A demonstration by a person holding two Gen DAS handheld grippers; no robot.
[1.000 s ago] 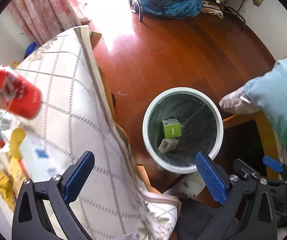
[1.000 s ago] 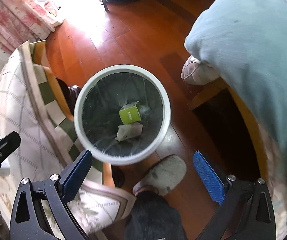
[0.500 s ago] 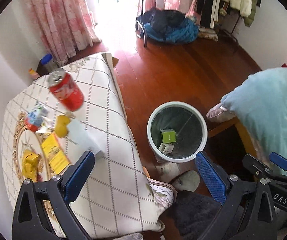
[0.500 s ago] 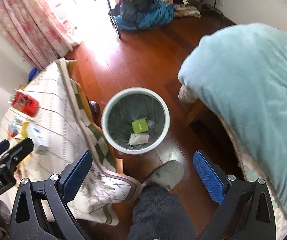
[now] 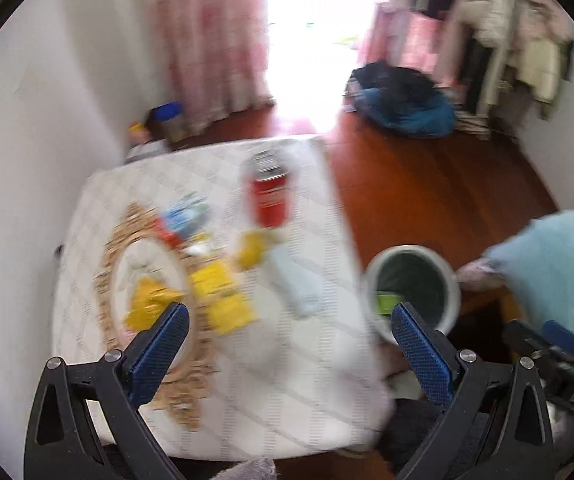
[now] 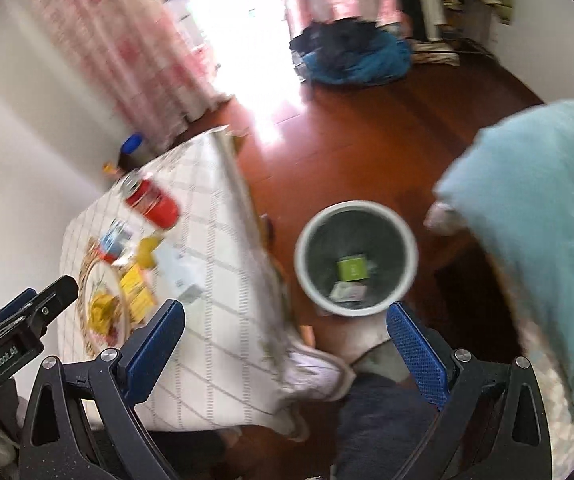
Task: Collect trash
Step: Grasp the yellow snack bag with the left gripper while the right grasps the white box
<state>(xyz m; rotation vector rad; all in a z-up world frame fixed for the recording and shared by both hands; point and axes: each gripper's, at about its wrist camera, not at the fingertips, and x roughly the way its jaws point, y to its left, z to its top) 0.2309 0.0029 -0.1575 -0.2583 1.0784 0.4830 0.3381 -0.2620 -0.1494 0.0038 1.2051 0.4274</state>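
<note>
Both my left gripper [image 5: 287, 332] and right gripper [image 6: 285, 330] were spread wide, empty, above the table [image 5: 319, 392], red can [image 5: 269, 196] upright on it, bin [image 6: 357, 258] on the floor beside.

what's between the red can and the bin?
In the right wrist view, only checked tablecloth, the table's edge and a strip of bare wood floor separate the red can from the bin. No trash lies there.

Left tongs [image 5: 289, 338] gaping, empty; right tongs [image 6: 287, 336] likewise, apparently, despite blur.
</note>
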